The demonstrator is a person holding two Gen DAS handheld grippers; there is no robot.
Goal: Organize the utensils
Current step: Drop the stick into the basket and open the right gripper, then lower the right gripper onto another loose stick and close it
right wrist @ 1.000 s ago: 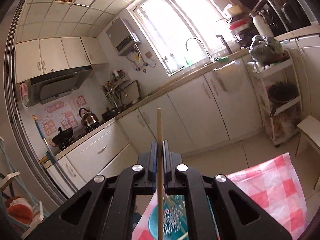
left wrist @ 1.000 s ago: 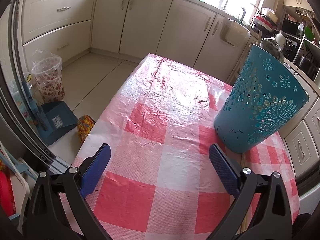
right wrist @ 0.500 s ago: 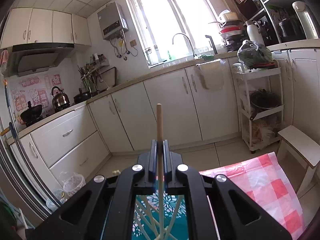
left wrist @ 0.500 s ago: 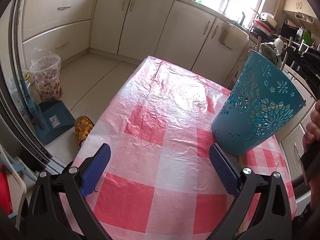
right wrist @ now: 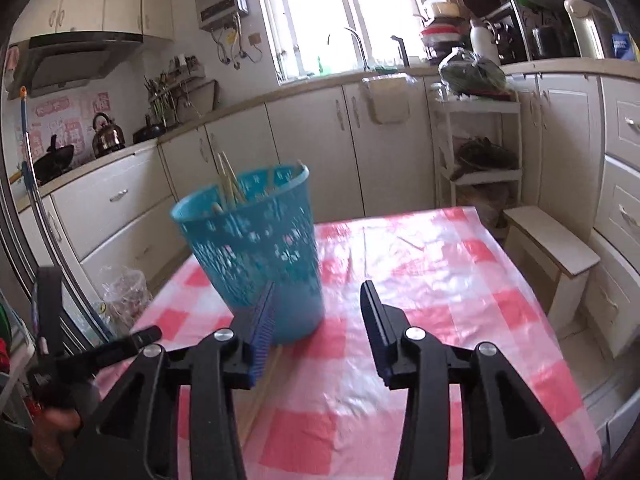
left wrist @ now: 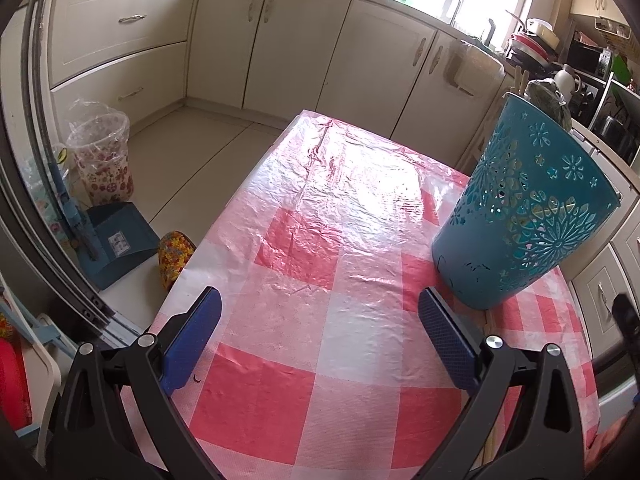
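A teal cut-out basket [right wrist: 256, 248] stands on the red-and-white checked tablecloth [right wrist: 432, 280], with several wooden chopsticks [right wrist: 229, 179] leaning inside it. My right gripper [right wrist: 318, 314] hovers just in front of the basket, low over the table. Its jaws are opening and nothing is between them. Another chopstick [right wrist: 262, 392] lies on the cloth under its left finger. In the left wrist view the basket [left wrist: 520, 220] is at the right. My left gripper [left wrist: 322, 320] is wide open and empty over the cloth [left wrist: 304, 208].
White kitchen cabinets [left wrist: 280, 40] line the far walls. On the floor to the left are a plastic-lined bin [left wrist: 102, 160] and a blue dustpan [left wrist: 116, 240]. A white shelf rack [right wrist: 476, 148] and a low stool [right wrist: 548, 240] stand beyond the table's right side.
The right gripper was shut on an upright chopstick above the basket. It has dropped down in front of the basket and let go, and its jaws are now apart. The left gripper stayed put.
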